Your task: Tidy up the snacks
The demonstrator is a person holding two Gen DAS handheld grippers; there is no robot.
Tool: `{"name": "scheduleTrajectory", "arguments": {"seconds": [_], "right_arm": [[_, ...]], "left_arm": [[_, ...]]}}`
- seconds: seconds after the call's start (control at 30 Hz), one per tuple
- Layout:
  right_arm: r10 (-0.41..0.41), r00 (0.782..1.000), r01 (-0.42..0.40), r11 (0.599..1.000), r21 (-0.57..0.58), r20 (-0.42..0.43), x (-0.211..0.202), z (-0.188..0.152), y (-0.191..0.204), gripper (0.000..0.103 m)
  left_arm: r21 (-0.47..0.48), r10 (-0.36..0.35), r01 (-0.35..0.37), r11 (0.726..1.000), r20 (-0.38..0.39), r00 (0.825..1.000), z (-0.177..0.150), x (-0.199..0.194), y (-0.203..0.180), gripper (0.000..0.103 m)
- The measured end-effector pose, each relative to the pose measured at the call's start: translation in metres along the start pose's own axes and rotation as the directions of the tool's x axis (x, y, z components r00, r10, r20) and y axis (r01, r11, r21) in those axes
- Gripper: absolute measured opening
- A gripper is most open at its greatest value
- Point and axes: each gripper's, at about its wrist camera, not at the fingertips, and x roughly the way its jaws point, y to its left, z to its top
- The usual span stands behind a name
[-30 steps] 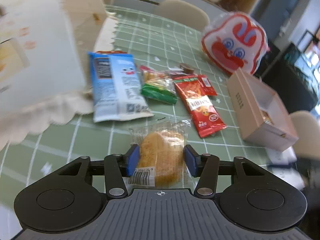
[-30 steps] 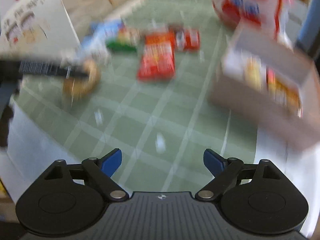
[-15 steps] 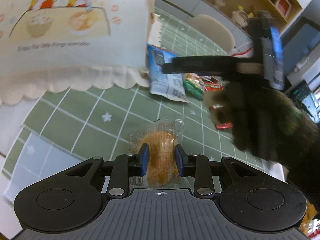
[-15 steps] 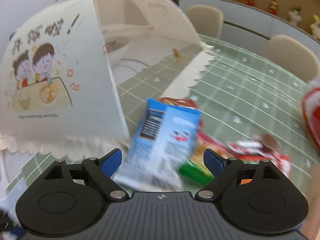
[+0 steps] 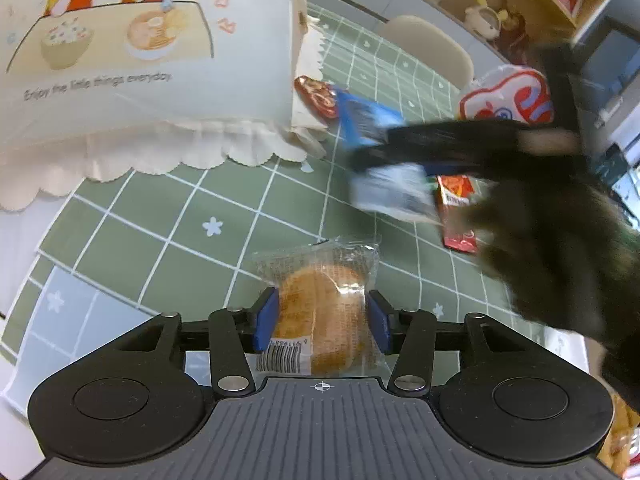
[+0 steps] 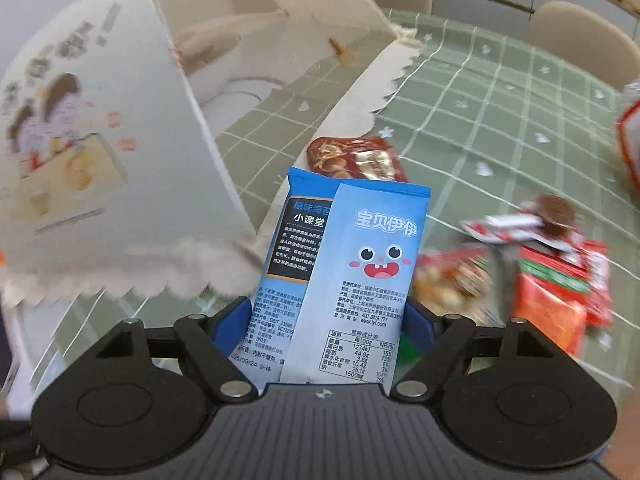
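A round bun in a clear wrapper (image 5: 320,304) lies on the green checked tablecloth (image 5: 160,220). My left gripper (image 5: 322,320) straddles it. Its jaws are opening, and the blue pads (image 5: 266,320) stand at the wrapper's sides without squeezing it. In the right wrist view a blue snack packet with a cartoon face (image 6: 360,264) fills the gap of my right gripper (image 6: 326,318). Those jaws are closing and the packet is buckled lengthwise between the pads. The left wrist view shows the right gripper (image 5: 420,148), blurred, over that same blue packet (image 5: 366,120), with a dark-gloved hand (image 5: 560,240) behind it.
A white cloth food cover with cartoon children (image 5: 140,60) stands just left of the snacks. Red packets (image 6: 356,156) and an orange-red packet (image 6: 552,304) lie near the blue one. A red-and-white rabbit bag (image 5: 508,100) and beige chairs (image 5: 424,48) are at the far side.
My left jaws squeezed the bun half a second ago and have widened again. The right gripper swept left across the table to the blue packet and has closed in around it.
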Motion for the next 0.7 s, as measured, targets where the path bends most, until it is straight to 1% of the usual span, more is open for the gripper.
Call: {"name": "scheduleTrajectory", "arguments": {"seconds": [0.07, 0.13, 0.2, 0.3, 0.37, 0.4, 0.47, 0.53, 0.57, 0.63, 0.7], "right_arm": [[0.019, 1.000, -0.019, 1.000, -0.007, 0.020, -0.025, -0.013, -0.008, 0.081], [0.009, 1.000, -0.008, 0.999, -0.031, 0.028, -0.050, -0.030, -0.014, 0.081], [-0.004, 1.000, 0.006, 0.998, -0.065, 0.022, -0.069, -0.051, -0.020, 0.081], [-0.052, 0.999, 0.053, 0.993, -0.105, 0.008, -0.082, -0.082, -0.027, 0.082], [-0.087, 0.996, 0.088, 0.990, -0.109, 0.011, -0.088, -0.104, -0.031, 0.086], [-0.086, 0.996, 0.087, 0.992, -0.089, 0.015, -0.091, -0.114, -0.035, 0.086], [-0.060, 0.998, 0.060, 0.998, -0.029, -0.003, -0.095, -0.126, -0.043, 0.086], [-0.034, 0.999, 0.035, 0.998, 0.046, -0.009, -0.101, -0.137, -0.050, 0.086], [-0.034, 0.999, 0.034, 0.997, 0.073, -0.004, -0.105, -0.142, -0.053, 0.086], [-0.053, 0.999, 0.052, 0.994, 0.099, 0.008, -0.111, -0.151, -0.057, 0.086], [-0.077, 0.997, 0.075, 0.993, 0.096, 0.015, -0.119, -0.162, -0.057, 0.086]], "left_arm": [[0.020, 0.007, -0.007, 1.000, -0.004, 1.000, -0.001, 0.002, -0.004, 0.054], [0.037, 0.008, -0.007, 0.999, -0.010, 1.000, 0.000, 0.005, -0.008, 0.054], [0.042, -0.006, 0.006, 0.999, -0.019, 1.000, -0.001, 0.006, -0.013, 0.054], [0.043, -0.048, 0.049, 0.998, -0.023, 0.999, -0.002, 0.005, -0.024, 0.053], [0.055, -0.066, 0.067, 0.996, -0.021, 0.998, -0.004, 0.002, -0.033, 0.053], [0.064, -0.074, 0.075, 0.995, -0.021, 0.997, -0.004, 0.002, -0.038, 0.053], [0.081, -0.095, 0.096, 0.992, -0.017, 0.995, -0.005, -0.002, -0.048, 0.053], [0.075, -0.121, 0.120, 0.990, 0.005, 0.993, -0.003, -0.009, -0.055, 0.052], [0.062, -0.120, 0.118, 0.991, 0.025, 0.992, -0.001, -0.014, -0.054, 0.052], [0.021, -0.086, 0.085, 0.996, 0.053, 0.995, 0.002, -0.019, -0.047, 0.052], [-0.029, -0.043, 0.045, 0.999, 0.059, 0.997, 0.004, -0.018, -0.034, 0.052]]}}
